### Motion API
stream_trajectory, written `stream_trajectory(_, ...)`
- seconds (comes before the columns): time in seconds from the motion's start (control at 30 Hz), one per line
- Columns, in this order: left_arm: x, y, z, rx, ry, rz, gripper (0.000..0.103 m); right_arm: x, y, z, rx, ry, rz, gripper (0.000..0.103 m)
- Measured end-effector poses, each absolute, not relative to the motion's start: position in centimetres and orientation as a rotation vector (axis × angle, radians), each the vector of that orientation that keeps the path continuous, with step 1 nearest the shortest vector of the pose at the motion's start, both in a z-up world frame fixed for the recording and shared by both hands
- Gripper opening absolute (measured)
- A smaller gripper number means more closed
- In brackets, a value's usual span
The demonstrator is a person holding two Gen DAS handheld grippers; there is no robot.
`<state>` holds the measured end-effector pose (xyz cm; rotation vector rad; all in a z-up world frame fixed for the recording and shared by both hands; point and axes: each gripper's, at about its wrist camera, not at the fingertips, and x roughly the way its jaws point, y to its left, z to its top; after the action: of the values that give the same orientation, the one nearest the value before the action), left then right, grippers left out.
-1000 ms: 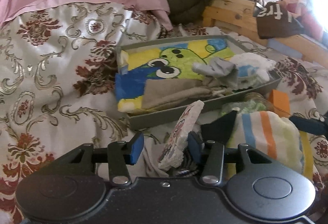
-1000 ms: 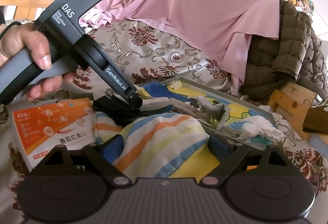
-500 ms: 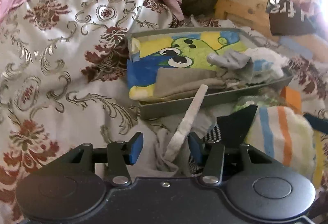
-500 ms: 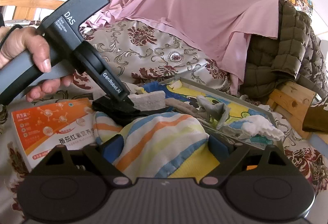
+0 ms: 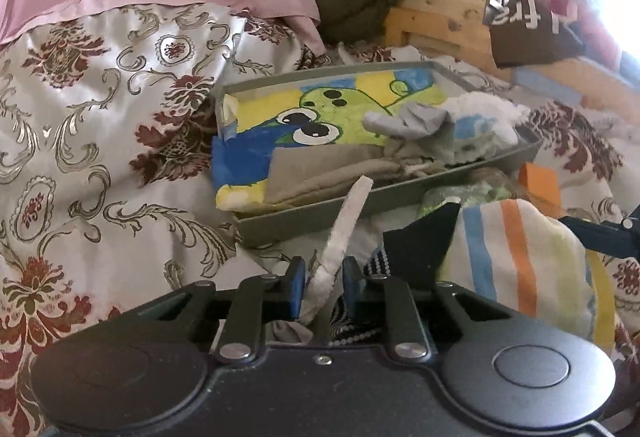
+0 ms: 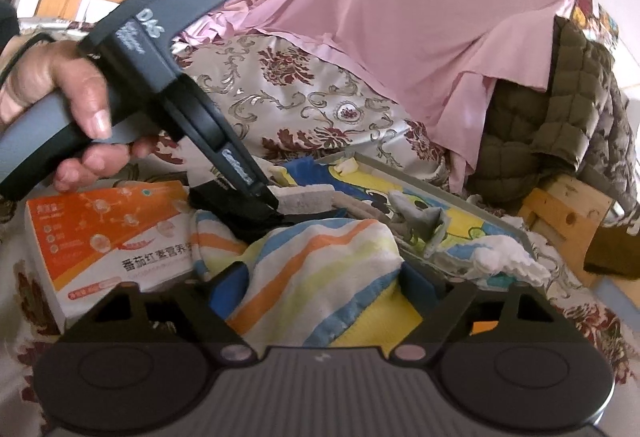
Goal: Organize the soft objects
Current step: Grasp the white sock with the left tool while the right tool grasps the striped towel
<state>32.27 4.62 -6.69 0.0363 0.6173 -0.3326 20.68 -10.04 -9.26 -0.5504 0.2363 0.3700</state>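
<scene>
My left gripper (image 5: 324, 285) is closing on a stiff whitish cloth strip (image 5: 352, 209), and both blue pads sit against its lower end. The strip sticks up toward the grey tray (image 5: 360, 205). In the right wrist view the same left gripper (image 6: 272, 205), held by a hand (image 6: 60, 97), grips that strip (image 6: 308, 195) over a black cloth (image 6: 240, 213). My right gripper (image 6: 320, 285) is closing around a bunched striped towel (image 6: 320, 257) that fills the space between its fingers. That towel (image 5: 516, 261) lies right of the left gripper.
The tray (image 6: 420, 177) holds a frog-print towel (image 5: 340, 109), a beige cloth (image 5: 320, 173), grey socks (image 5: 416, 121) and a white fluffy piece (image 5: 484, 109). An orange-and-white box (image 6: 112, 237) lies at the left on the floral bedspread (image 5: 100, 117). A pink sheet (image 6: 400, 17), an olive quilted jacket (image 6: 560, 117) and a wooden frame (image 5: 440, 17) stand behind.
The left jaws have narrowed onto the whitish strip, which now shows edge-on. The right fingers have moved inward against the striped towel. Neither hand has shifted much.
</scene>
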Motion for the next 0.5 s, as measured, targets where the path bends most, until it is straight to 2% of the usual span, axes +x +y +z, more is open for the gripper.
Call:
stream_trajectory(0.27,33.7,4.1,-7.5,0.069,0.707,-0.321,0.024,19.8,-9.4,-9.3,-0.587,0.218,0.416,0.068)
stream_trajectory(0.37,33.2,4.0,-7.3,0.079,0.673,-0.313,0.021,19.5,-8.9,-9.5,-0.617,0.206,0.417,0.057)
stream_trajectory(0.5,32.6,4.1,-6.7,0.036,0.650,-0.309,0.018,19.0,-8.4,-9.8,-0.665,0.202,0.431,0.034)
